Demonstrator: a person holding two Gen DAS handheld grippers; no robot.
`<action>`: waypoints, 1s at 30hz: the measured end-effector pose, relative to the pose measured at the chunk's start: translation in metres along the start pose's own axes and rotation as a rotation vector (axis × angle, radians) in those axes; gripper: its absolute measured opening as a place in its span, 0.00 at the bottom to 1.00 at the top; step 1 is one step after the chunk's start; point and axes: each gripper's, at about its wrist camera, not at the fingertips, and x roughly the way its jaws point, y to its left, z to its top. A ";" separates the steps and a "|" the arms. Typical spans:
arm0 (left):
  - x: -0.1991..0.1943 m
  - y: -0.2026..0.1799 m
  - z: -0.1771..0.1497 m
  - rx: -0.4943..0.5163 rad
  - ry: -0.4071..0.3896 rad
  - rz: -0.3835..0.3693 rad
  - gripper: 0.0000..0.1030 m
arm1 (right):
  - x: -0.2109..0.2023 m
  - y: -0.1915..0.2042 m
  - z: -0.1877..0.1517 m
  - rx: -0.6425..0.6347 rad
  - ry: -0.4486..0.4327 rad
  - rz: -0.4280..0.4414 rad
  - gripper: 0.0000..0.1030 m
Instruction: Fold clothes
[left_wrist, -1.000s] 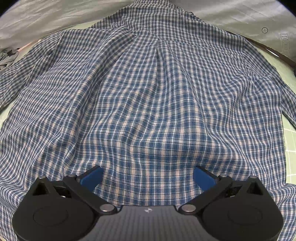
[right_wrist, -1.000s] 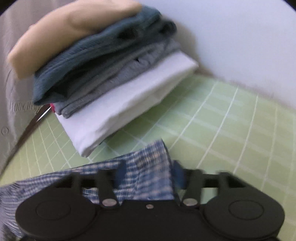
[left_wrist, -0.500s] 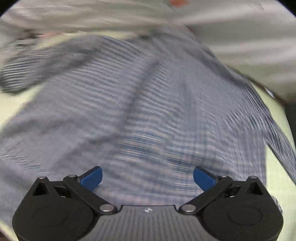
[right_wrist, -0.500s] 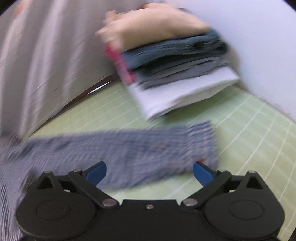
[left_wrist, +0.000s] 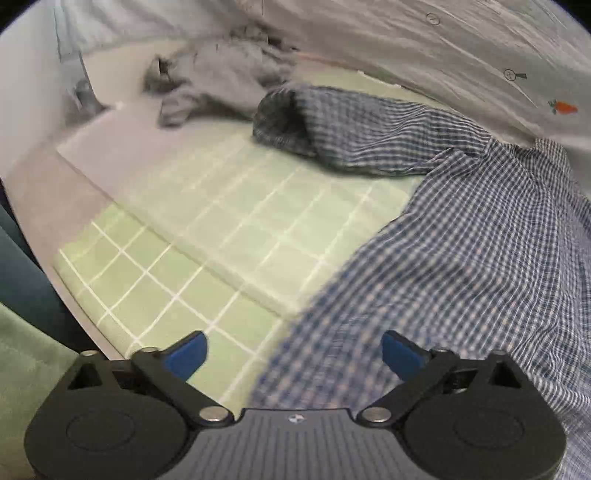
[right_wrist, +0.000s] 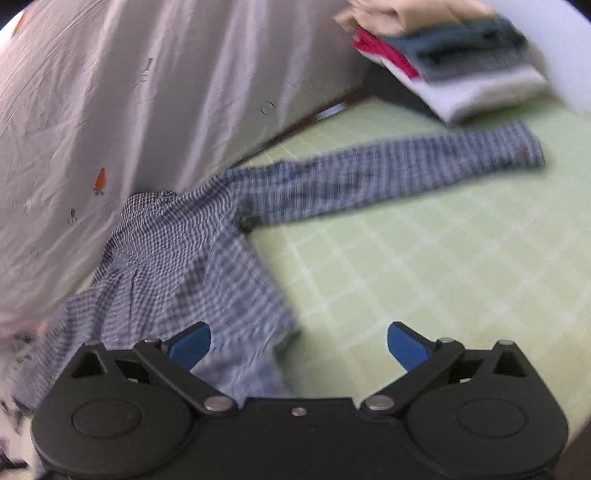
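green grid mat (left_wrist: 229, 206) beside white printed sheet (right_wrist: 147, 92).

A: Where does the shirt (right_wrist: 177, 258) lie?

B: On the mat (right_wrist: 424, 258), collar end against the sheet (right_wrist: 166, 92) behind it. One sleeve (right_wrist: 388, 173) extends right toward the folded stack (right_wrist: 461, 62) at the mat's far right corner.

A: And the other side?

B: The other sleeve (left_wrist: 369, 133) reaches left toward a crumpled garment (left_wrist: 221, 74) beyond the mat edge.

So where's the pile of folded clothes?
The pile of folded clothes shows only in the right wrist view, at the top right, on the green checked mat just beyond the cuff of the checked shirt's stretched-out sleeve.
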 end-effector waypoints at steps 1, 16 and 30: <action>0.003 0.005 0.000 0.016 0.015 -0.028 0.82 | -0.001 0.000 -0.007 0.025 0.008 -0.001 1.00; 0.007 -0.013 -0.018 0.116 0.033 -0.218 0.00 | -0.005 0.012 -0.016 0.024 0.185 0.022 0.02; -0.044 -0.004 -0.028 -0.069 0.006 -0.177 0.01 | -0.055 -0.025 0.016 0.085 0.241 -0.024 0.01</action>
